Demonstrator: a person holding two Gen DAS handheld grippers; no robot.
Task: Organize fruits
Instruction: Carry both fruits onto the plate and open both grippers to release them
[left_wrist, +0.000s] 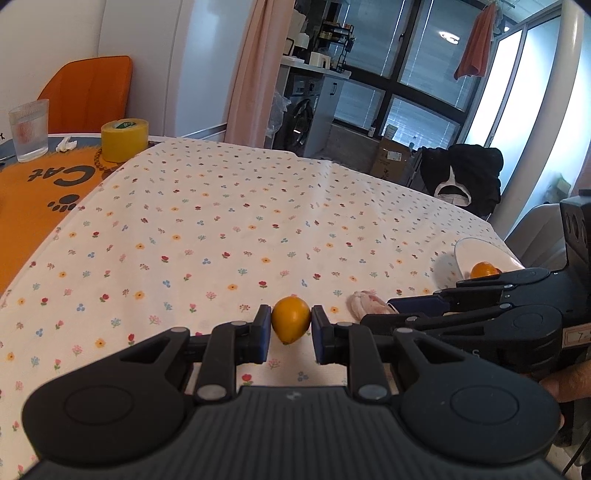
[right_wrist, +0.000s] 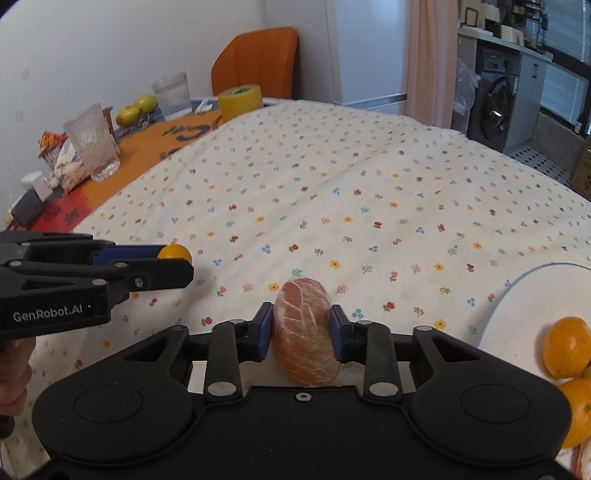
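My left gripper (left_wrist: 291, 323) is shut on a small yellow-orange fruit (left_wrist: 290, 314), held just over the floral tablecloth (left_wrist: 221, 221). In the right wrist view the left gripper (right_wrist: 178, 261) reaches in from the left with the same fruit (right_wrist: 175, 251). My right gripper (right_wrist: 303, 325) is shut on a peeled, film-wrapped citrus fruit (right_wrist: 304, 314). From the left wrist view this peeled fruit (left_wrist: 364, 300) shows at the tips of the right gripper (left_wrist: 382, 313). A white plate (right_wrist: 535, 295) at the right carries two oranges (right_wrist: 567, 347); the left wrist view shows the plate (left_wrist: 480, 251) and one orange (left_wrist: 484, 270).
At the far left on an orange mat (left_wrist: 33, 206) stand a yellow tape roll (left_wrist: 125, 140), ribbed glasses (right_wrist: 92, 144), green-yellow fruits (right_wrist: 136, 107) and snack packets (right_wrist: 51, 144). An orange chair (right_wrist: 255, 59) is behind. The table drops off at the right past the plate.
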